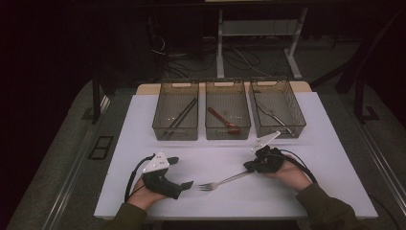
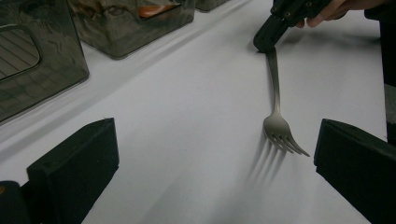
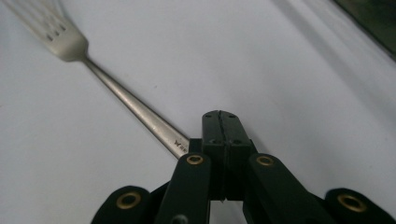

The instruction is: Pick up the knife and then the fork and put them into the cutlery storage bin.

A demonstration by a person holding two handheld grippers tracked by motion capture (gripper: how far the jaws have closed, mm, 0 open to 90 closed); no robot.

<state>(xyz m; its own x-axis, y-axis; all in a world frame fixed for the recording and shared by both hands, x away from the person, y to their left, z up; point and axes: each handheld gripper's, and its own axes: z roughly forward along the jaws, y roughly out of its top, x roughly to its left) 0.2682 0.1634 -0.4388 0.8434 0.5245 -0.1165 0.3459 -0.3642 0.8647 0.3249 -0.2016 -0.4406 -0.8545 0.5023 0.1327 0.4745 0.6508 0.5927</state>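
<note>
A metal fork [image 1: 222,181] lies across the white table top [image 1: 143,120], tines toward the left. Its handle end sits between the closed jaws of my right gripper [image 1: 249,166], which is shut on it. In the right gripper view the two jaws of this gripper [image 3: 220,126] meet over the handle, and the fork [image 3: 126,105] runs off to the upper left. My left gripper [image 1: 181,172] rests at the front left, open with nothing between its jaws. From the left gripper [image 2: 212,172] the fork [image 2: 275,93] points its tines at me, casting a shadow below them.
Three smoky clear bins stand in a row at the back. The left bin [image 1: 175,112] holds dark chopsticks, the middle bin [image 1: 228,112] a reddish spoon, the right bin [image 1: 278,108] metal cutlery. A table leg and cables lie beyond on the dark floor.
</note>
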